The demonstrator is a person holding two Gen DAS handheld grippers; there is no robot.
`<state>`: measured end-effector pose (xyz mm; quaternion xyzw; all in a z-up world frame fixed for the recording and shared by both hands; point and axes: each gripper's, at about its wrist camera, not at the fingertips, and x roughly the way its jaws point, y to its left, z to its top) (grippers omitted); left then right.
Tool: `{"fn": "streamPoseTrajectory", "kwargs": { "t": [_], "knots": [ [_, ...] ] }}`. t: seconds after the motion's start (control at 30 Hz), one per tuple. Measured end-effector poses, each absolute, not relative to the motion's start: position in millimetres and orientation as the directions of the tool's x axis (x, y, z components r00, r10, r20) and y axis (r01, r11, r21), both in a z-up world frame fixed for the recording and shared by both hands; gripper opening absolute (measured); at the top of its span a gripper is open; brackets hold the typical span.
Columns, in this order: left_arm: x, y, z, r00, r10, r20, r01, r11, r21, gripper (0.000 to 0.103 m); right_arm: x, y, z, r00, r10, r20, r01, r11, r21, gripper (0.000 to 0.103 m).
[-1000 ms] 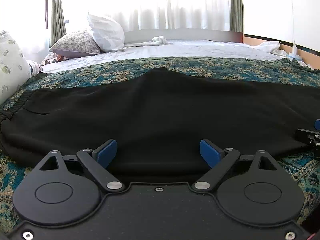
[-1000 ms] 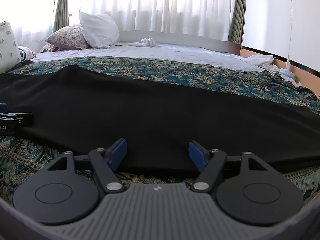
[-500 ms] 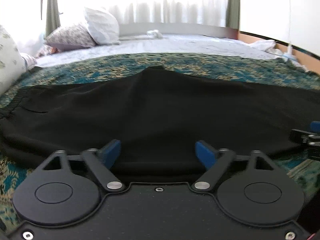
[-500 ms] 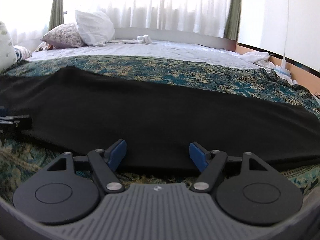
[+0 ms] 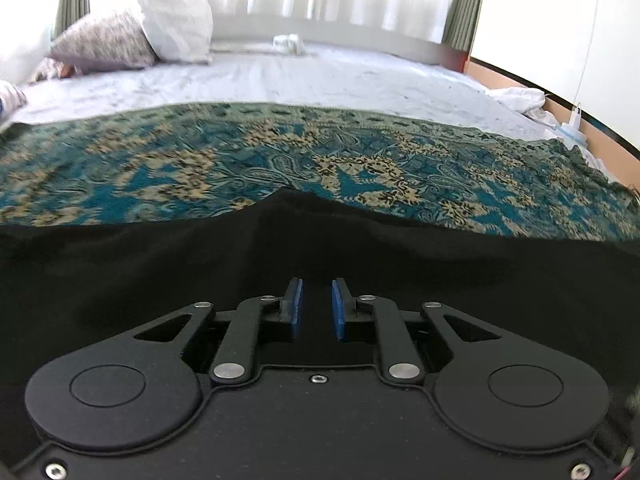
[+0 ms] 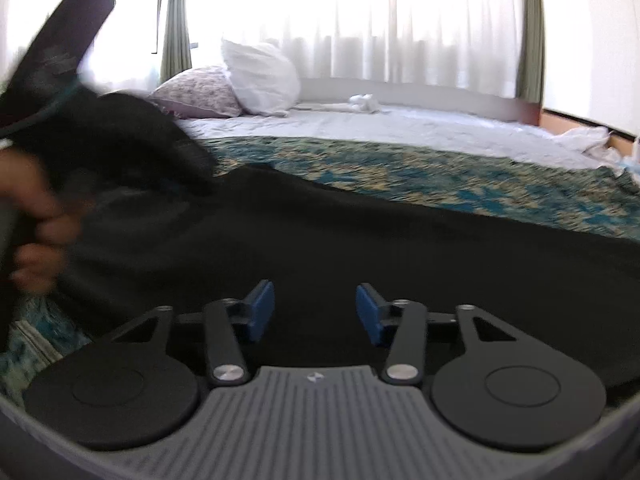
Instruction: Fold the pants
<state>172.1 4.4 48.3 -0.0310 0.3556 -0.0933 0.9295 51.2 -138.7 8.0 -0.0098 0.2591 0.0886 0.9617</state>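
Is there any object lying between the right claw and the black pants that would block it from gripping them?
Nothing visible does. The right claw is open directly over the black pants, with only their fabric between its pads.

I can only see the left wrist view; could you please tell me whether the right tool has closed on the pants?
Observer: No, the right tool is open, its blue pads well apart, with the black pants spread in front of them.
Operator: Thank you. Does the fabric at my left tool look raised from that side?
Observer: Yes, at the left of the right wrist view the pants stand up off the patterned bedspread in a blurred bunch.
Operator: Is anything else near that bunch?
Observer: The left hand shows there, blurred, with its fingers curled.
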Motion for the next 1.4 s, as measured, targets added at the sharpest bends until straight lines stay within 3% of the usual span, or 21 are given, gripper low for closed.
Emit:
{"fn": "streamPoseTrajectory", "kwargs": {
  "t": [0.37,0.63,0.8,0.9,1.07,1.4],
  "knots": [
    [260,-14,21,0.711,-0.145,-0.688,0.122,0.989,-0.081,0.017,56,-132,-4,0.846,0.164,-0.508,-0.187,0.982,0.006,0.055],
    [291,-15,22,0.701,-0.154,-0.697,0.081,0.987,-0.136,0.017,57,-136,-5,0.846,0.184,-0.5,-0.198,0.98,0.025,0.055],
    [265,-19,42,0.733,-0.213,-0.647,0.118,0.975,-0.188,0.064,49,-166,7,0.847,0.268,-0.46,-0.196,0.96,0.199,0.063],
    [234,-29,53,0.763,-0.206,-0.612,0.168,0.978,-0.121,0.069,43,-196,13,0.876,0.206,-0.437,-0.121,0.969,0.215,0.063],
    [179,-38,53,0.767,-0.249,-0.591,0.231,0.967,-0.108,0.078,38,-267,14,0.898,0.024,-0.44,0.056,0.984,0.167,0.063],
    [105,-62,41,0.757,-0.277,-0.592,0.296,0.953,-0.068,0.081,-7,-411,17,0.822,-0.412,-0.393,0.522,0.821,0.231,0.063]
  ]
}}
